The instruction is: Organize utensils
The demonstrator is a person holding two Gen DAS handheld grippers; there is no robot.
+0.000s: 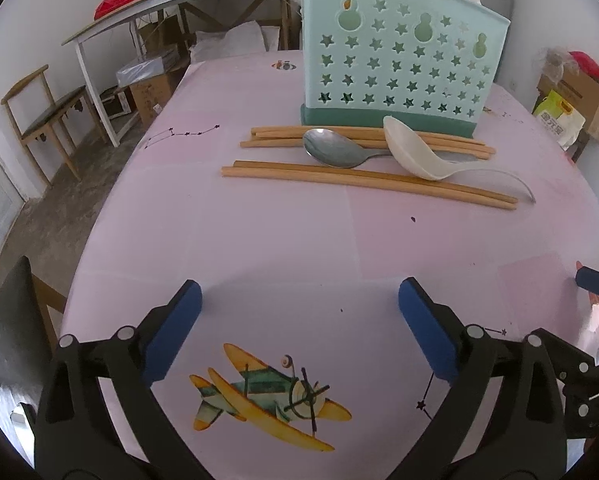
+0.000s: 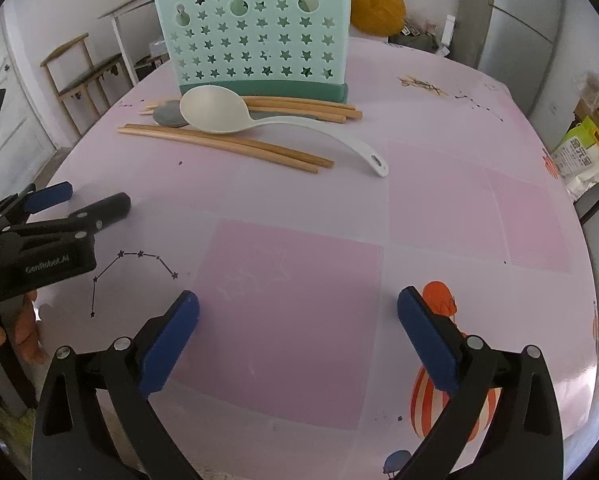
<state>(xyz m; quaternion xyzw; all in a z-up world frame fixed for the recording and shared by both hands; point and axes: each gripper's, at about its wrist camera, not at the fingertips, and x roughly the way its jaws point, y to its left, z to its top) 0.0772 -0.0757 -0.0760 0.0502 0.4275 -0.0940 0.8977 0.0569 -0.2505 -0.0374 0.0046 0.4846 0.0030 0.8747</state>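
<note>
The left gripper point(image 1: 299, 292) has its jaws spread wide, and nothing is between the blue pads point(image 1: 171, 332); below them is only the pink table point(image 1: 299, 240) with a printed airplane point(image 1: 267, 396). The right gripper point(image 2: 299, 300) is the same: jaws wide apart, empty, above a darker pink square of the table cover. In the right wrist view the left gripper appears at the left edge, and a hand point(image 2: 19, 332) is under it.

Further from both grippers, well apart from them, the utensils lie on the table. A pair of wooden chopsticks point(image 1: 367, 184) lies nearest. Behind it is a metal spoon point(image 1: 331, 148) and a white plastic ladle point(image 1: 415, 152). The bowl of the ladle rests over a second group of chopsticks point(image 1: 283, 134), which lies just beside the base of the holder. The utensil holder point(image 1: 395, 60) is pale green with star-shaped holes and a darker green base, and it stands upright behind all the utensils.

Some small sticks point(image 2: 423, 85) are scattered on the far right part of the table.
</note>
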